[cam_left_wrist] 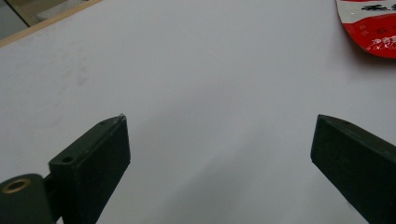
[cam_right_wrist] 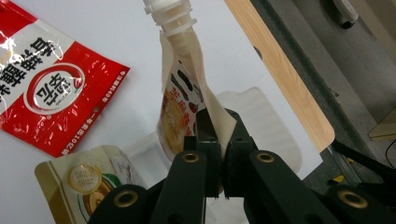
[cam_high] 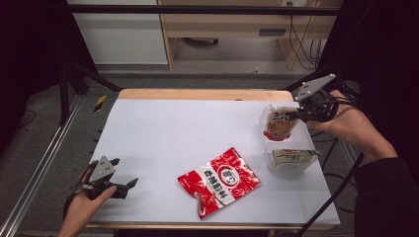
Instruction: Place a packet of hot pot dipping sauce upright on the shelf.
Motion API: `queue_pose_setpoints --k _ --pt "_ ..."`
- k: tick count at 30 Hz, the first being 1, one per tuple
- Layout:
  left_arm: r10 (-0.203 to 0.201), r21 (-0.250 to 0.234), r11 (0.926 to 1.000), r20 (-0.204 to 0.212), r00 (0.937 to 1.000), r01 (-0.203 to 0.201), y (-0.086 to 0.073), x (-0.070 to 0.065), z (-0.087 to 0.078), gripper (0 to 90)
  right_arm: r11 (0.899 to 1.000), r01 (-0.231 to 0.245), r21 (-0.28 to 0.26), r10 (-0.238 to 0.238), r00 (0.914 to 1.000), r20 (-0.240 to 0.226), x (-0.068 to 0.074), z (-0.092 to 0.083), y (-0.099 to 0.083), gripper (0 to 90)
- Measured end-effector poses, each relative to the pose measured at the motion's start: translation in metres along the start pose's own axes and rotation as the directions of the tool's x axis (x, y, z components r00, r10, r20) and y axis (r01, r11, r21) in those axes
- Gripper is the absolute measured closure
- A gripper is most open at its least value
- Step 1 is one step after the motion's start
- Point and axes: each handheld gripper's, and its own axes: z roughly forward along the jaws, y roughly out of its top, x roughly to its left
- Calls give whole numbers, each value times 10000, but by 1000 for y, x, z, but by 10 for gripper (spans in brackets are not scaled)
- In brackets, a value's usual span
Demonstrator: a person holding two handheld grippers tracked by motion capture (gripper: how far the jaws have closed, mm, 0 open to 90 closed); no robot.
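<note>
Spouted pouch hanging at the table's far right, long axis near vertical, just behind and above the clear bin already holding another pouch. Pinched tight at one edge by the right gripper. Left gripper wide open, empty, far across at near left. Red snack bag flat between.

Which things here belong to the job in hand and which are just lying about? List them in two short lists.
In the job:
- right gripper, shut on the spouted pouch
- spouted pouch, held up over the table's right side
- clear plastic container just below it, already holding a beige packet

Lying about:
- red snack bag, flat mid-table
- left gripper, open above bare white table
</note>
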Motion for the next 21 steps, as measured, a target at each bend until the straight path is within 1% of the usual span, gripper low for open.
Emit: queue_pose_setpoints --k 3,5,8,10,13,17,19,21 --pt "25 60 10000 5 10000 -25 0 0 0 46 10000 -62 78 63 10000 -66 -1 2 -5 885" --pt "18 55 10000 -32 10000 -18 0 1 0 46 9999 -10 144 12 9999 -139 -2 2 -8 885" --pt "-42 33 10000 -60 10000 42 -1 1 0 46 10000 -60 63 61 9997 -238 -1 3 -13 885" --pt "-32 45 10000 -69 10000 32 -1 2 0 46 10000 -96 13 97 9995 -302 0 3 -16 884" --pt "2 101 9999 -65 10000 -1 -1 1 1 46 9999 -96 81 99 9989 -453 3 5 -19 884" --pt "-19 93 10000 -84 10000 20 -1 1 0 46 9998 10 191 2 9980 -631 7 11 -21 883" --pt "30 139 9999 -56 10000 -29 -1 2 0 46 9998 -12 217 27 9976 -693 9 13 -23 883" --pt "-6 119 9999 -41 10000 7 -2 1 1 46 9997 -91 213 107 9969 -773 10 16 -26 883"
